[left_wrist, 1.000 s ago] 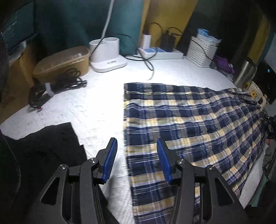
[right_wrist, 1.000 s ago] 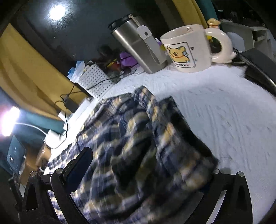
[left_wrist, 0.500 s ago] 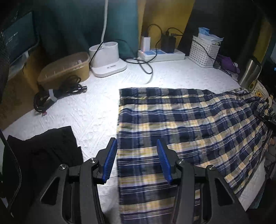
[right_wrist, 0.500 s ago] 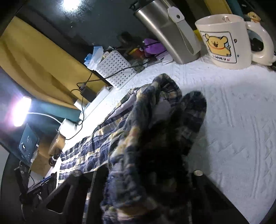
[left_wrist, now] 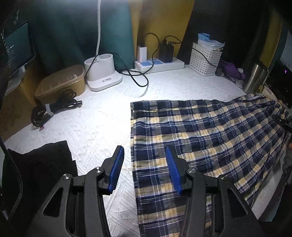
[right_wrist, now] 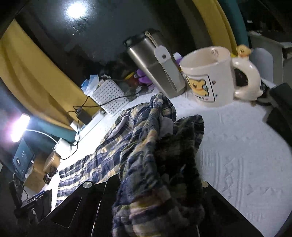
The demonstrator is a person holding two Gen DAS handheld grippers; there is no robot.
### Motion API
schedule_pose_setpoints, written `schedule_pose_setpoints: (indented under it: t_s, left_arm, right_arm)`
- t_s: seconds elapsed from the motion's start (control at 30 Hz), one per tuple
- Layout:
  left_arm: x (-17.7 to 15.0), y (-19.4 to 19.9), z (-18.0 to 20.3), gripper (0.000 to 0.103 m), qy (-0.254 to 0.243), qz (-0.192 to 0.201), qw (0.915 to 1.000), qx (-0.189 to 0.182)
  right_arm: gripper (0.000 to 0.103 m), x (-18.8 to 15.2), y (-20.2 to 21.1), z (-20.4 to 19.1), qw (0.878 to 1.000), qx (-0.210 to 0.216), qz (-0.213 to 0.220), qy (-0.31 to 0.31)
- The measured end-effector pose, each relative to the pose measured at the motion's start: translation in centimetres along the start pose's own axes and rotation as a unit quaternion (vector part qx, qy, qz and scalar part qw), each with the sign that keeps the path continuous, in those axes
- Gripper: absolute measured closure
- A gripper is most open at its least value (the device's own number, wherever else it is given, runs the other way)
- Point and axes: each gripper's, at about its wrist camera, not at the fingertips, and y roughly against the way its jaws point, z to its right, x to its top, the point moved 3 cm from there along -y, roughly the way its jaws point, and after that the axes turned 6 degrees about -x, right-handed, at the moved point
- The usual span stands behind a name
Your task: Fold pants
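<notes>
A cramped home desk corner: a bear mug (right_wrist: 209,78), steel tumbler (right_wrist: 155,65), power strip (left_wrist: 158,64) with chargers, desk lamp base (left_wrist: 103,74), white storage basket (left_wrist: 204,62) and computer monitor (left_wrist: 16,49).

desk (left_wrist: 102,124) covered with a white textured cloth, brightly lit at the centre, dim toward the edges. rear wall hung with curtains: teal panel (left_wrist: 76,27) at left, yellow panel (left_wrist: 160,20) in the middle, dark area at right. lit lamp head (right_wrist: 20,127) glares at the left of the right wrist view; its white base (left_wrist: 103,74) stands at the back of the desk. a monitor (left_wrist: 16,47) glows at far left. a bright spot of light (right_wrist: 75,8) reflects on a dark glossy surface above. cardboard-brown surface (left_wrist: 11,109) lies beside the desk's left edge.
</notes>
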Motion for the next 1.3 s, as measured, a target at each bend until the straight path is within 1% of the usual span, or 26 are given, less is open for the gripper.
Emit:
schedule_pose_setpoints:
  t_s: [0.1,0.3,0.53,0.63,0.7,0.83,1.03,1.3]
  left_arm:
    - [-0.1,0.1,-0.5,0.056,0.002,0.003,1.0000,-0.003]
    - [-0.1,0.5,-1.9,0.056,-0.003,0.015,0.9999,-0.005]
    - [0.0,1.0,-2.7,0.056,-0.006,0.035,0.9989,-0.032]
    - [-0.1,1.1,-3.4,0.056,-0.007,0.041,0.9985,-0.037]
    - [-0.2,1.2,-3.9,0.056,-0.009,0.044,0.9984,-0.035]
    - [-0.3,1.6,-4.7,0.056,-0.009,0.053,0.9976,-0.043]
    - [-0.7,2.4,-6.3,0.056,-0.002,0.061,0.9968,-0.052]
    - [-1.7,3.4,-8.8,0.056,0.016,0.067,0.9963,-0.051]
  right_arm:
    - [0.094,0.2,0.7,-1.2,1.000,0.000,0.011,0.012]
    - [0.094,0.6,1.8,-5.0,0.999,0.007,0.024,0.042]
    - [0.094,0.6,2.5,-9.5,0.997,0.005,0.032,0.077]
    - [0.094,0.2,3.0,-11.6,0.995,0.004,0.032,0.098]
    - [0.094,0.0,3.1,-12.8,0.993,0.005,0.030,0.111]
    - [0.094,-0.8,2.4,-15.3,0.991,0.000,0.019,0.130]
    - [0.094,-2.3,1.3,-19.2,0.988,0.009,0.003,0.157]
    - [0.094,-5.2,-0.9,-24.2,0.980,0.027,-0.026,0.197]
